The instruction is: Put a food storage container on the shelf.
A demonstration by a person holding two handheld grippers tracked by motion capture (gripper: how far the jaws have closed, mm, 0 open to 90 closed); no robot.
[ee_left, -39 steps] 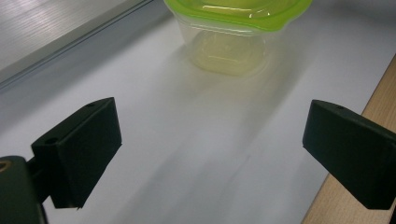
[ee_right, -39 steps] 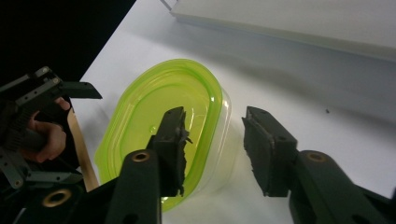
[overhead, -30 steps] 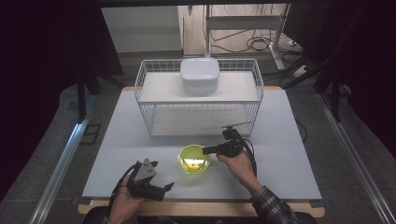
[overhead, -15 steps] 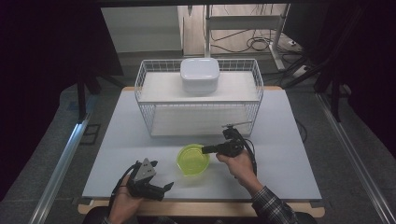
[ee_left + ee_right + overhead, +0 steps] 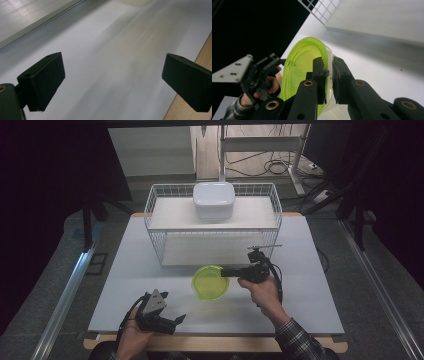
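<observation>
A translucent lime-green bowl [image 5: 210,283] sits at the middle of the white table [image 5: 125,270], in front of the wire rack. My right gripper [image 5: 226,271] reaches in from the right and is shut on the bowl's right rim. In the right gripper view its jaws pinch the bowl's wall [image 5: 302,60] between them, one pad inside and one outside, and the bowl looks tilted and raised off the table. My left gripper [image 5: 176,320] rests near the table's front edge, open, with nothing between its fingers [image 5: 42,80]. It also appears beyond the bowl as the left gripper [image 5: 254,72].
A white wire rack [image 5: 212,227] stands at the back of the table, with a white lidded container [image 5: 214,199] on its top shelf. The wooden table edge [image 5: 190,110] runs close beside my left gripper. Dark floor and cables surround the table.
My right hand has risen a little with the green bowl held by its rim, and the bowl has shifted slightly with it. The left gripper has stayed put.
</observation>
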